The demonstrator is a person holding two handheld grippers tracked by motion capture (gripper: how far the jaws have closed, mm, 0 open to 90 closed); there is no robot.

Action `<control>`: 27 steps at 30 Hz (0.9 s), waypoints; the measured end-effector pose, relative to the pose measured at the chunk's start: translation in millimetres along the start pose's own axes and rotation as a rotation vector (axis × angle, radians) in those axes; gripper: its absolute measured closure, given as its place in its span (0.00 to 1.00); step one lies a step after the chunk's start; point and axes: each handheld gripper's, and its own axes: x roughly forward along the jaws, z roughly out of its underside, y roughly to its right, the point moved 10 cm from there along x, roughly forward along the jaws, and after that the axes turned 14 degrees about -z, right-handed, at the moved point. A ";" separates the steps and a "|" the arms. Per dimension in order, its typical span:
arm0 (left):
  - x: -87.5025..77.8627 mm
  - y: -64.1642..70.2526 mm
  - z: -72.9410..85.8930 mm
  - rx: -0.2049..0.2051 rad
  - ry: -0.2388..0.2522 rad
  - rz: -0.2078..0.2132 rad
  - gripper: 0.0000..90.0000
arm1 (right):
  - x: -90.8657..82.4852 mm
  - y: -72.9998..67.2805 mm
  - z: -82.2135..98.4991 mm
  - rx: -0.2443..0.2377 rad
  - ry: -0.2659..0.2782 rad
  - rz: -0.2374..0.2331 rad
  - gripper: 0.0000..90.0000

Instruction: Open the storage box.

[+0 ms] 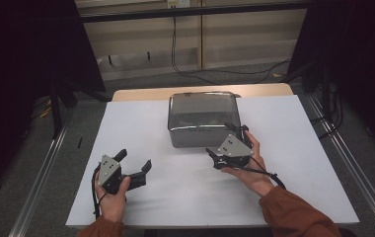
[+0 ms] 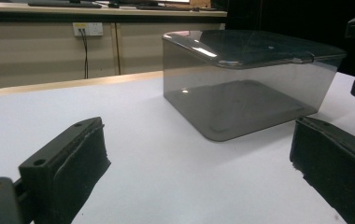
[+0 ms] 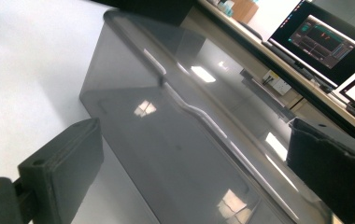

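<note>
Sitting a little above the middle of the high view, the smoky grey box [image 1: 203,118] rests flat on the white tabletop [image 1: 294,163], lid side up. It is nearly square, its slightly longer axis running left to right across the frame, its front wall facing the bottom edge. The plastic is translucent and glossy, with rounded corners and a clear lid closed on top; nothing can be made out inside. At the box's lower right corner the right tool [image 1: 230,143] stands just beside the wall, jaws spread wide, gripping nothing. At lower left, well apart from the box, the left tool [image 1: 135,163] hangs open too, empty.
</note>
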 end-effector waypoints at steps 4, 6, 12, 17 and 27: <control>0.2 -0.6 0.3 0.002 -0.002 -0.003 0.04 | 5.5 -1.3 -4.2 -0.147 -0.051 0.031 0.10; 0.2 -0.4 0.3 0.001 -0.002 -0.003 0.03 | 7.3 -0.7 -5.9 -0.193 -0.067 0.043 0.13; 0.4 -0.9 0.0 0.003 0.002 -0.010 0.03 | 11.7 1.6 -9.4 -0.299 -0.104 0.071 0.21; 0.6 -1.6 -0.1 0.000 0.003 -0.013 0.03 | 16.9 3.8 -12.3 -0.417 -0.149 0.093 0.31; 1.9 -1.8 0.8 0.002 0.000 -0.018 0.04 | 25.5 -2.1 -7.3 -0.577 -0.243 0.092 0.51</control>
